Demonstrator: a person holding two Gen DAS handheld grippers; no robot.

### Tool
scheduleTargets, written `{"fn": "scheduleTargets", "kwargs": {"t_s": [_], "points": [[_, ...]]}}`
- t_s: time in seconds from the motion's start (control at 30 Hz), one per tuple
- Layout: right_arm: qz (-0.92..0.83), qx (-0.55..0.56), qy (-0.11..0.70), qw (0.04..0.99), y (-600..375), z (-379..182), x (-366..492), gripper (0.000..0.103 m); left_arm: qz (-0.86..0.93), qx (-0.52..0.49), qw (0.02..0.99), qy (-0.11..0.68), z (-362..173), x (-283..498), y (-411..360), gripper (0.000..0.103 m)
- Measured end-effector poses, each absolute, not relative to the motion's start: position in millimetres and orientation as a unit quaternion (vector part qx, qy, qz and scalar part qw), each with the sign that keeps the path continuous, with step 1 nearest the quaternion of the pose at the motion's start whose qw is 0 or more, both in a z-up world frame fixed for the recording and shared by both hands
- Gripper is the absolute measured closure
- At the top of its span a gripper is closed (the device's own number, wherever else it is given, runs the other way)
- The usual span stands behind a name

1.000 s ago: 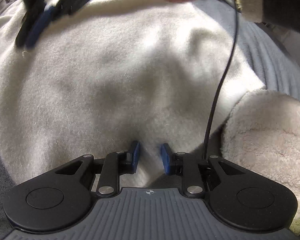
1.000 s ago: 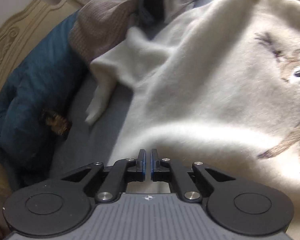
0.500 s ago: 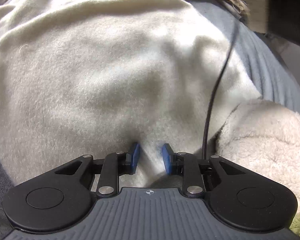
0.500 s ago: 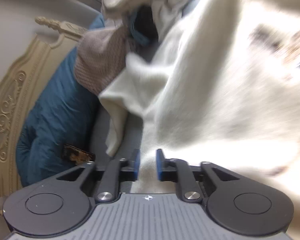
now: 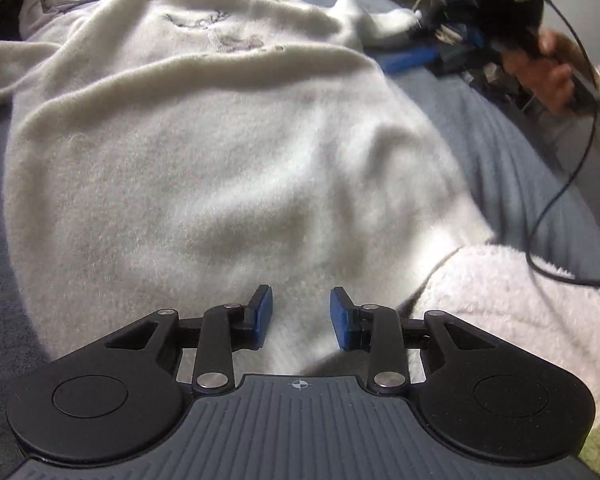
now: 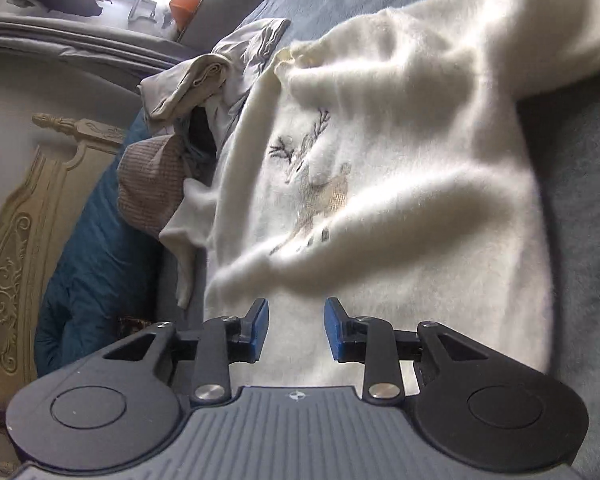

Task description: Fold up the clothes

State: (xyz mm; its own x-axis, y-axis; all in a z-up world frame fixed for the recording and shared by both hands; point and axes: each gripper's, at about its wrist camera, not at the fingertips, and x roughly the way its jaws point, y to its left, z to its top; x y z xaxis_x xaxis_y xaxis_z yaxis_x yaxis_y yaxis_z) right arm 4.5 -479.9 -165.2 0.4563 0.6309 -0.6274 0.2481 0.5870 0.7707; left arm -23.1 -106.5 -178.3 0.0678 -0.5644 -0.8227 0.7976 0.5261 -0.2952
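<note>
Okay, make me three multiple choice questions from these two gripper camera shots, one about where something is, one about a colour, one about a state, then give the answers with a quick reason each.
1. Where does the white sweater lie?
A. on the grey-blue bedcover
B. on a hanger
C. in a basket

2. What colour are the left gripper's pads?
A. red
B. blue
C. yellow

3. How does the right gripper stand?
A. shut on a sleeve
B. shut on the collar
C. open, holding nothing

Answers:
1 A: the bedcover shows around the sweater on several sides.
2 B: both pads are blue.
3 C: its pads stand apart above the fabric, its jaws having just been opening.
</note>
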Motion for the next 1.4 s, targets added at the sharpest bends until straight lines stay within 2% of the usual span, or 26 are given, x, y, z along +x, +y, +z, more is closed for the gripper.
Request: {"fn": "scheduleTargets", "kwargs": {"t_s": [0.13,0.2,0.23,0.3,0.4,0.67,0.83,1.0,1.07,1.13,1.4], "points": [[0.093,0.39,0.594,0.697,-498,-202,-44,0.07,-0.449,0.144,0.721,0.508,-192,-24,-134,0.072],[0.022,0.352,0.598,0.719,-512,-209,-61,0.075,-0.427,0.193,0.71,0.525,-208,-30,-152,0.073],[-0.017,0.355,0.58,0.733,-527,-210,-68,0.087,-0.428,0.204,0.711,0.519,-206,-32,-154,0.073],[-0.064,0.421,0.512,0.746,-559,-202,-90,0.088,-0.438,0.194,0.715,0.509,-194,-30,-153,0.072],[-0.066,0.395,0.464,0.79,-564,-175,-95,0.088,-0.438,0.162,0.727,0.504,-177,-15,-154,0.072],[-0.003,0.214,0.448,0.868,-504,-150,-11,0.088,-0.367,0.071,0.783,0.498,-189,42,-191,0.072],[0.032,0.213,0.469,0.856,-512,-155,34,0.088,-0.357,0.0,0.795,0.491,-199,50,-192,0.072],[0.065,0.178,0.515,0.836,-504,-179,83,0.088,-0.365,-0.012,0.808,0.462,-211,43,-189,0.069],[0.052,0.175,0.528,0.829,-509,-196,102,0.093,-0.369,-0.029,0.813,0.45,-216,39,-184,0.068],[0.031,0.194,0.524,0.829,-521,-210,122,0.103,-0.374,-0.033,0.817,0.438,-219,36,-180,0.068],[-0.059,0.248,0.417,0.872,-584,-183,162,0.103,-0.4,0.056,0.838,0.366,-224,12,-191,0.062]]}}
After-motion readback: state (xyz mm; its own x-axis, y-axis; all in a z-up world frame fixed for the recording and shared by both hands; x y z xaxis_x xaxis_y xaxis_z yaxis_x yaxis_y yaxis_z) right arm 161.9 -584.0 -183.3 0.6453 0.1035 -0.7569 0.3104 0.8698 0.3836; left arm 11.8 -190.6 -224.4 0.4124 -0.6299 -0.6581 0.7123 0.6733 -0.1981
